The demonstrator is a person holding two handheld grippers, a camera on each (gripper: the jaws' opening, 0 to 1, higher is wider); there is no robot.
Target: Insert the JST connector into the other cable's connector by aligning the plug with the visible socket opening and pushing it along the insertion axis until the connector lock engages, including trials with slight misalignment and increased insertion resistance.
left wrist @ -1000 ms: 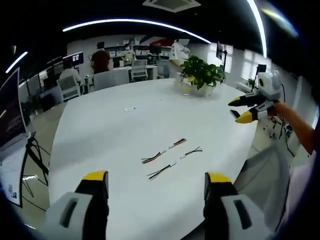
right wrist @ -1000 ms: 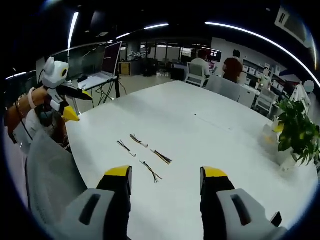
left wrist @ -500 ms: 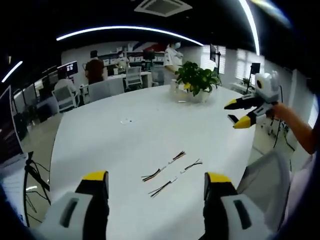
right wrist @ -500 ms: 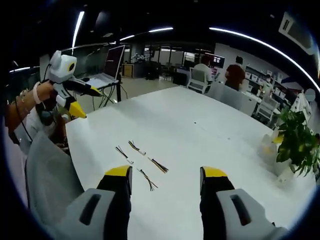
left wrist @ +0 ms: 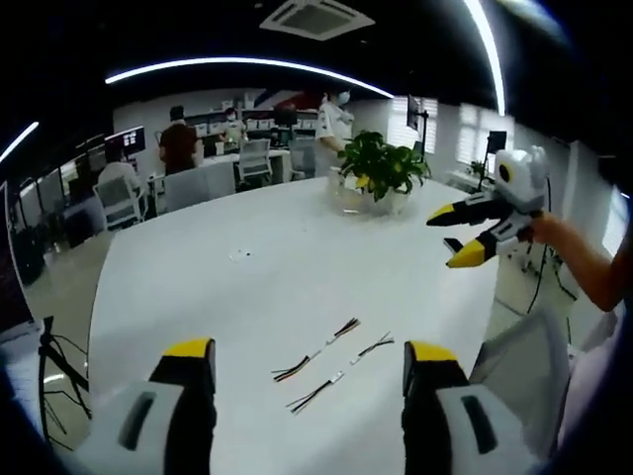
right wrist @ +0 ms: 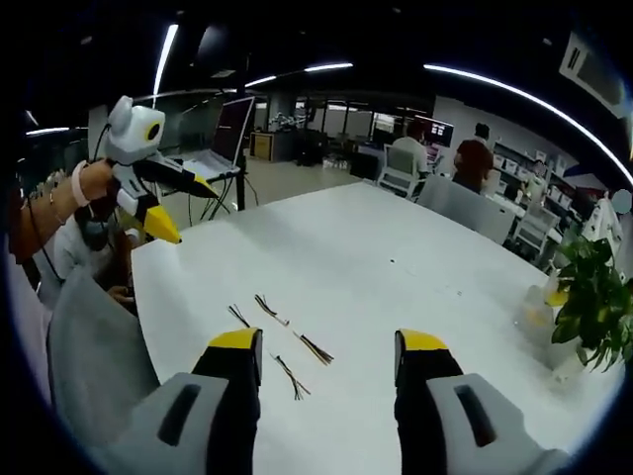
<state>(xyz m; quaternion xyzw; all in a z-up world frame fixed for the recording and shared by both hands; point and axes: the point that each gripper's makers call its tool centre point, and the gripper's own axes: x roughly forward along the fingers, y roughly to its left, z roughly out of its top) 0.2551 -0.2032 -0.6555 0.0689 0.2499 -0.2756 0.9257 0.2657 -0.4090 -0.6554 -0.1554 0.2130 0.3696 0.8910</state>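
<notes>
Both grippers are held above the near edge of the white tabletop. The left gripper is seen with jaws wide apart, nothing between them; the right gripper likewise. Two short cables lie side by side, untouched, near that edge. A potted plant stands by the far edge.

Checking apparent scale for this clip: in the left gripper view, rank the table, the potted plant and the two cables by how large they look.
1. white table
2. potted plant
3. the two cables, and, look about alike, so I won't rank them.

The plant is farther away, so its true size is unsure.
</notes>
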